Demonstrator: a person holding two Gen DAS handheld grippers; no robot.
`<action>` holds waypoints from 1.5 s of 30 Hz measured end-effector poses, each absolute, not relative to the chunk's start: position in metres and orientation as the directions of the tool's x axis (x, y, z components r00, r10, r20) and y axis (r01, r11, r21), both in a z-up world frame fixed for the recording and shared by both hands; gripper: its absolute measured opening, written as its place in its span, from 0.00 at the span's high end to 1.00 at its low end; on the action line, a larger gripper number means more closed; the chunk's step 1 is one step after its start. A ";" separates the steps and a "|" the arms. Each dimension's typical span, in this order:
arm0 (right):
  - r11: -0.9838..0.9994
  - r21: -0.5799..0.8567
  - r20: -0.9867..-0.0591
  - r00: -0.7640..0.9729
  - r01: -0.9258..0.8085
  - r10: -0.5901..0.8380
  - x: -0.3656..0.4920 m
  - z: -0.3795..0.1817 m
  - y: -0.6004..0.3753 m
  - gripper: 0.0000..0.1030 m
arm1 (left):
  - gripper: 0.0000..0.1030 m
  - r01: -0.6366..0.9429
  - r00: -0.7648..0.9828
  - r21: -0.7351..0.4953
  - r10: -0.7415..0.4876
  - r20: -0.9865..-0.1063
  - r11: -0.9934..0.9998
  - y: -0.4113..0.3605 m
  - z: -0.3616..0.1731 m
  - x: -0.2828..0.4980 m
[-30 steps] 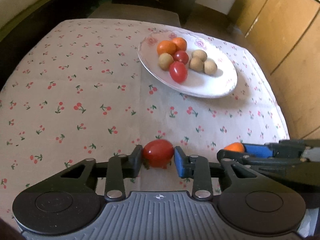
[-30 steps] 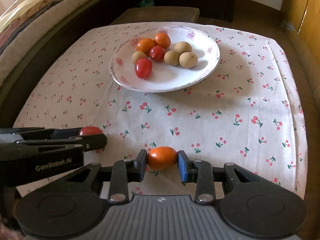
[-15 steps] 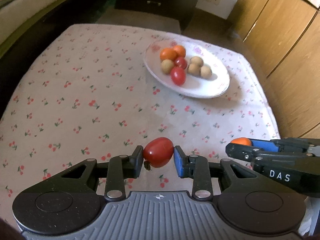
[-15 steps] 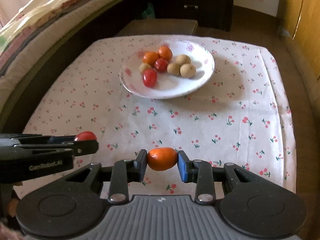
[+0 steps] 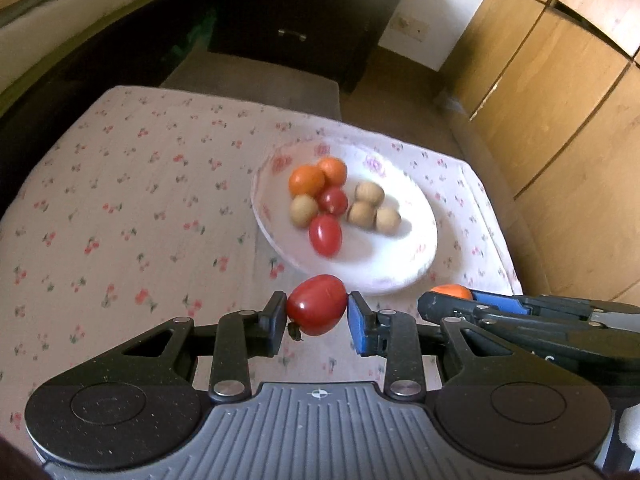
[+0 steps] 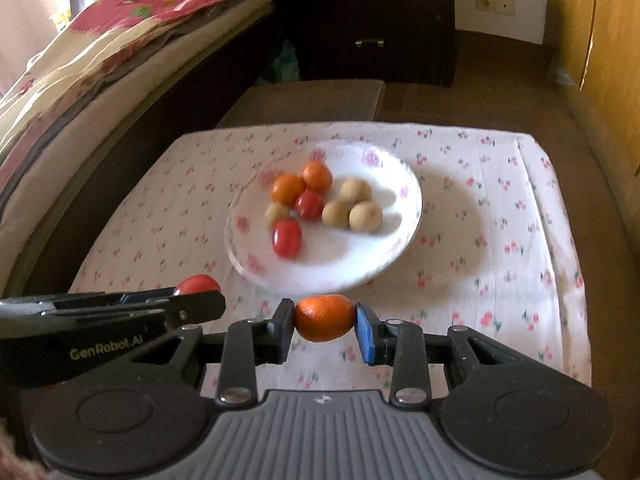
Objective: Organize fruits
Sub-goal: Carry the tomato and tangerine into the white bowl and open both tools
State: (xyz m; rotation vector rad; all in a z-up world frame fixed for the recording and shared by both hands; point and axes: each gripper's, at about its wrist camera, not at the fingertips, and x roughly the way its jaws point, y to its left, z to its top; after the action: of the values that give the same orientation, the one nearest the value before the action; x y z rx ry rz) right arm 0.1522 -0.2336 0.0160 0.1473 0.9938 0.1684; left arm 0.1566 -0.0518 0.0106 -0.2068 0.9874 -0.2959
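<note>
My left gripper is shut on a red cherry tomato, held in the air above the cherry-print tablecloth. My right gripper is shut on a small orange fruit, also off the cloth. Each gripper shows in the other's view: the right one at the right edge, the left one at the left edge. Just beyond both stands a white flowered plate holding two orange fruits, two red tomatoes and several tan round fruits.
The table's far edge meets a brown bench and a dark drawer cabinet. A bed with a patterned cover runs along the left. Wooden cupboard doors stand at the right.
Both grippers have risen from the tablecloth with their fruits and tilted up. The plate now sits lower in both views, close ahead of the fingertips, and more of the room shows.
</note>
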 end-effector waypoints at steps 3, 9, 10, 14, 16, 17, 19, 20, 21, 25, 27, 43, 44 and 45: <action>0.977 0.202 -0.817 0.540 -0.060 0.202 0.166 0.014 -0.239 0.67 | 0.60 0.141 0.516 -0.312 -0.339 -0.786 0.939 -0.056 0.007 0.170; 0.978 0.201 -0.820 0.537 -0.054 0.198 0.184 0.008 -0.243 0.67 | 0.60 0.149 0.521 -0.293 -0.327 -0.788 0.944 -0.067 0.001 0.185; 0.979 0.198 -0.821 0.537 -0.055 0.196 0.185 0.007 -0.243 0.67 | 0.60 0.148 0.519 -0.295 -0.328 -0.790 0.944 -0.068 0.000 0.188; 0.979 0.200 -0.822 0.535 -0.049 0.195 0.191 0.002 -0.242 0.67 | 0.60 0.137 0.518 -0.289 -0.317 -0.794 0.947 -0.069 -0.004 0.194; 0.978 0.205 -0.823 0.532 -0.048 0.198 0.194 0.000 -0.242 0.67 | 0.60 0.135 0.519 -0.286 -0.313 -0.795 0.949 -0.069 -0.005 0.196; 0.978 0.203 -0.824 0.532 -0.047 0.196 0.195 -0.001 -0.241 0.67 | 0.62 0.133 0.521 -0.284 -0.311 -0.795 0.950 -0.069 -0.005 0.197; 0.979 0.200 -0.825 0.531 -0.046 0.194 0.198 -0.002 -0.240 0.67 | 0.62 0.131 0.523 -0.284 -0.310 -0.794 0.950 -0.070 -0.005 0.199; 0.979 0.199 -0.825 0.532 -0.045 0.192 0.199 -0.003 -0.240 0.67 | 0.63 0.130 0.524 -0.281 -0.307 -0.794 0.951 -0.070 -0.006 0.200; 0.979 0.200 -0.825 0.532 -0.044 0.193 0.199 -0.003 -0.241 0.67 | 0.63 0.130 0.525 -0.279 -0.305 -0.794 0.951 -0.071 -0.006 0.200; 0.979 0.201 -0.824 0.534 -0.040 0.191 0.200 -0.004 -0.241 0.67 | 0.62 0.129 0.524 -0.285 -0.309 -0.794 0.950 -0.071 -0.006 0.201; 0.979 0.199 -0.823 0.536 -0.039 0.188 0.200 -0.004 -0.241 0.67 | 0.62 0.129 0.526 -0.286 -0.310 -0.792 0.950 -0.070 -0.006 0.201; 0.979 0.199 -0.814 0.551 -0.035 0.185 0.200 0.001 -0.240 0.66 | 0.61 0.128 0.540 -0.291 -0.313 -0.781 0.948 -0.069 0.000 0.198; 0.979 0.199 -0.813 0.552 -0.036 0.186 0.199 0.002 -0.240 0.66 | 0.61 0.129 0.541 -0.288 -0.311 -0.781 0.949 -0.069 0.000 0.198; 0.979 0.199 -0.811 0.554 -0.035 0.185 0.198 0.002 -0.240 0.66 | 0.60 0.129 0.543 -0.284 -0.308 -0.781 0.950 -0.069 0.000 0.197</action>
State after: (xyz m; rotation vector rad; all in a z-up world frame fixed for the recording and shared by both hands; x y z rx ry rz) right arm 0.1982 -0.2398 0.0022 0.1671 0.9758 0.1310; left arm 0.1971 -0.0690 -0.0002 -0.2019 0.9637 -0.2616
